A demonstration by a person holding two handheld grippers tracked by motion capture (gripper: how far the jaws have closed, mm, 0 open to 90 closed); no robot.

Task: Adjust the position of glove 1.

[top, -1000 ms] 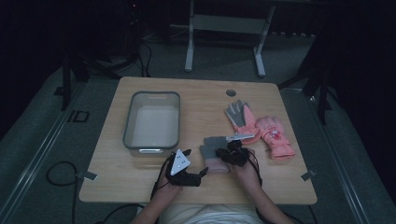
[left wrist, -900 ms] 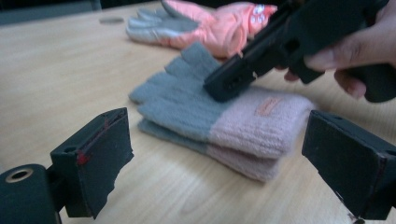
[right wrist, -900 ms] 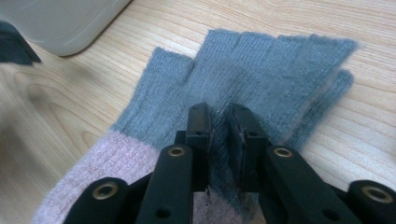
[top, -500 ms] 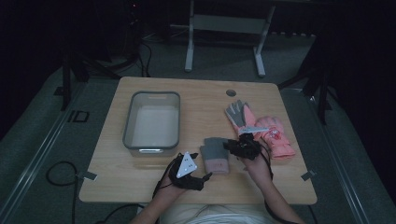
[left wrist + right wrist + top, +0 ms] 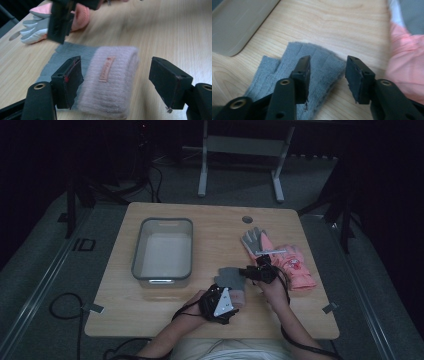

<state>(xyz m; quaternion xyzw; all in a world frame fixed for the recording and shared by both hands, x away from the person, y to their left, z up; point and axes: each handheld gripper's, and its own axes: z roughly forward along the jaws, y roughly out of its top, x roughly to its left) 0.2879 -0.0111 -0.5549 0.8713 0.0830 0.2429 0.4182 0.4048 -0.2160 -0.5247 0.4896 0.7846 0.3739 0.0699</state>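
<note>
High view: wooden bench (image 5: 210, 227) with a grey plastic tub (image 5: 163, 251) on its left half. A grey knit glove with a pink cuff (image 5: 231, 282) lies flat near the front edge, centre. A pink and grey glove pair (image 5: 280, 255) lies to the right, well apart from the tub. Left hand-held gripper (image 5: 223, 306) sits at the cuff end of the knit glove; right hand-held gripper (image 5: 248, 271) is at its finger end, just beside the pink pair.

Left gripper view: left hand-held gripper (image 5: 117, 77) has jaws spread wide, one on each side of the fuzzy pink cuff (image 5: 110, 82), not pinching it. Small label on the cuff. Grey part of the glove runs away behind, the other gripper's jaw hangs over it; pink pair top left.

Right gripper view: right hand-held gripper (image 5: 328, 72) jaws at a medium gap, nothing clamped, hovering over the grey knit fingers (image 5: 317, 62) on the bench. Tub corner top left, pink glove (image 5: 405, 67) at right.
</note>
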